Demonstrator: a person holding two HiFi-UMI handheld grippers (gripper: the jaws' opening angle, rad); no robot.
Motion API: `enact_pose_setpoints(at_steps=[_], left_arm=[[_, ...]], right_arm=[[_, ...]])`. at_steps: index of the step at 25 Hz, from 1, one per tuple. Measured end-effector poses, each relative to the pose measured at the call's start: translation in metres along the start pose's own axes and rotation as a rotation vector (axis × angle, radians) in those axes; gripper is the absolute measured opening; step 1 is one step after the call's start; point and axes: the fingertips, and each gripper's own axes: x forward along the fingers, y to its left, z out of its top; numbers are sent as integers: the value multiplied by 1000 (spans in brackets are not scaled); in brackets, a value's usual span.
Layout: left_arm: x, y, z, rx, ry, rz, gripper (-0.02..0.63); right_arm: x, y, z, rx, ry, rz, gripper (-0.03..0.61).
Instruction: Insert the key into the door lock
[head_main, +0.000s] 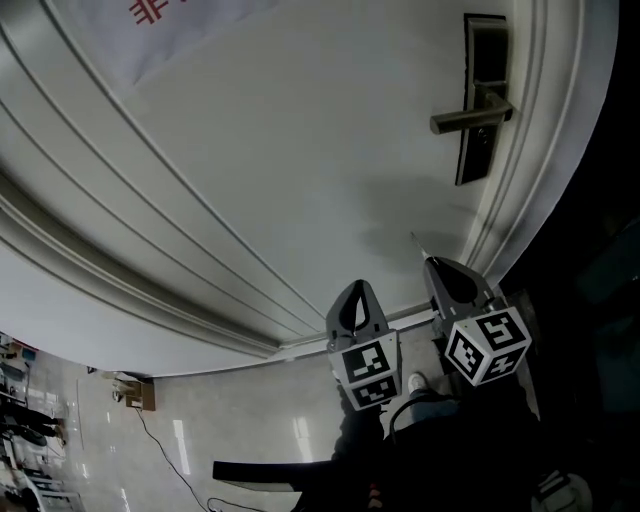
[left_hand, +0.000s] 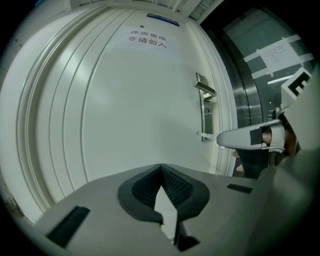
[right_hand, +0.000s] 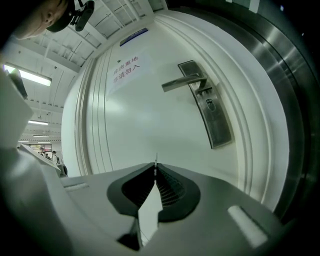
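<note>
Facing a white door (head_main: 300, 150), the left gripper (head_main: 357, 288) and right gripper (head_main: 433, 263) hang well below its lock plate (head_main: 478, 110). Left gripper view: jaws pressed together, empty. Right gripper view: jaws pinch the key (right_hand: 155, 161), which points at the door, with the lock plate well apart, up and to the right.

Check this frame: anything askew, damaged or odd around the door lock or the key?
Nothing stands out. The lock plate and lever handle look intact, and the key sits straight in the shut right tongs, short of the plate. The left tongs are shut and empty.
</note>
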Motion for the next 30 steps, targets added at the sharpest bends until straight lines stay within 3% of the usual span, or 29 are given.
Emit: enact_pose_setpoints(at_steps=[8,21,26,30], left_arm=[[46,-42,20,6,-31,-34,2],[92,-111,36,51,-45,-220,2],[106,-128,55,69,-67,-295,2],[111,-139,68,104,-84,-359,2]], right_arm=[[12,-52,21,-22,-21,-10,12],[-1,-117,50,-72,-76,-151,12],[-3,-131,68,-141,-89,-226,13],[-7,-139,86,-257,-95,-300,12]])
